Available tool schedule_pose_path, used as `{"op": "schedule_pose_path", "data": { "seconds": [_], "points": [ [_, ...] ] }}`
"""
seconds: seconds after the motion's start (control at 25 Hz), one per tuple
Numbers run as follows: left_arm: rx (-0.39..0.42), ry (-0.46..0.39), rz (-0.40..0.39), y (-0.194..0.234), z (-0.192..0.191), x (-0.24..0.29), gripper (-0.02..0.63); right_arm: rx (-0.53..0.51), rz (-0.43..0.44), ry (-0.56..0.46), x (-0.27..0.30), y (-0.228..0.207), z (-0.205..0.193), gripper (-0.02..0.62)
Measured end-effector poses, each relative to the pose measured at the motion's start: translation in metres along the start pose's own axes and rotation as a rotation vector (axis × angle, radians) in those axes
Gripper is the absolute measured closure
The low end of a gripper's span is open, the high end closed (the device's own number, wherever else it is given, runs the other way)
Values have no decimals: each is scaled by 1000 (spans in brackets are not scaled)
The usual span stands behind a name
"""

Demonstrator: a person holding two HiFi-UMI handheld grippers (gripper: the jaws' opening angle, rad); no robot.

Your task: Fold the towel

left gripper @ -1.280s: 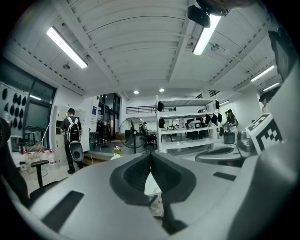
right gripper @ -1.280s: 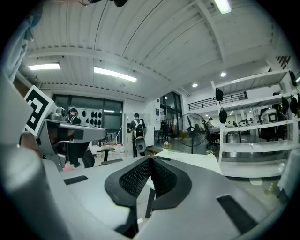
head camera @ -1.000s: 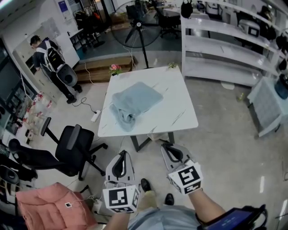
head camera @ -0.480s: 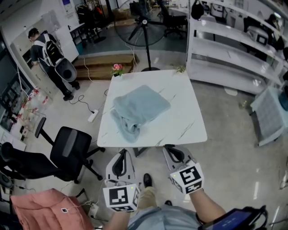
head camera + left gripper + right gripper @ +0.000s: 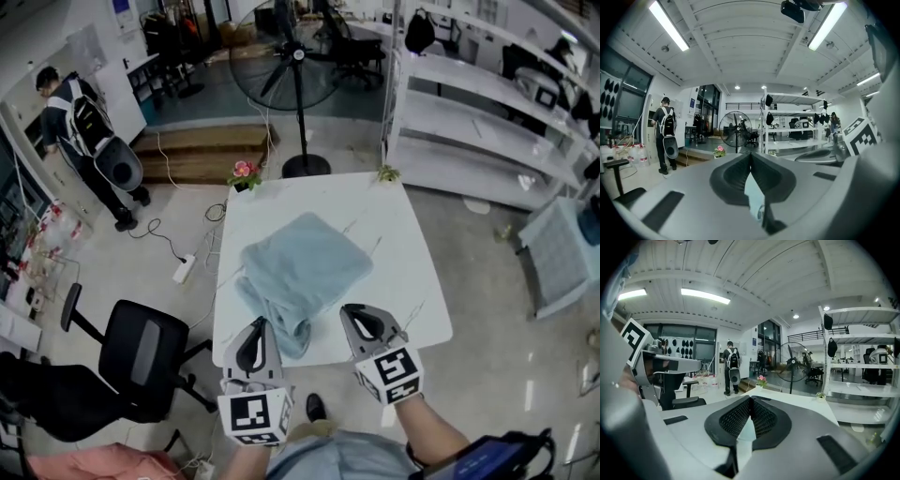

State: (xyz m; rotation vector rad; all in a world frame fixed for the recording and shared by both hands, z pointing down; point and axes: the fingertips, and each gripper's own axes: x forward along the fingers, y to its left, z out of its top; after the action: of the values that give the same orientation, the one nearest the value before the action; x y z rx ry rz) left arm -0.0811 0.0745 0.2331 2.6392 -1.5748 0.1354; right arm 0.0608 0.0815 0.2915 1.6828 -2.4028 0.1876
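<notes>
A crumpled light-blue cloth towel (image 5: 305, 267) is lying on a square white table (image 5: 412, 281) in a big room with a shiny grey floor.
The towel is stretching from the near left edge toward the far right, its bunched end nearest. The left gripper (image 5: 256, 324) and the right gripper (image 5: 350, 311) are hanging over the near edge, jaws pressed together, pinching nothing. A black wheeled office chair (image 5: 141, 352) is standing left; a tall round black fan (image 5: 286, 66) is standing behind.
</notes>
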Motion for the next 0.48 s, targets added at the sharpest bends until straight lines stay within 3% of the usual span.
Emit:
{"op": "schedule_pose_path", "data": {
  "seconds": [0.48],
  "points": [
    [23,-47,-52,42,22,65,597,-37,-85,-74,60,-34,43,571]
  ]
}}
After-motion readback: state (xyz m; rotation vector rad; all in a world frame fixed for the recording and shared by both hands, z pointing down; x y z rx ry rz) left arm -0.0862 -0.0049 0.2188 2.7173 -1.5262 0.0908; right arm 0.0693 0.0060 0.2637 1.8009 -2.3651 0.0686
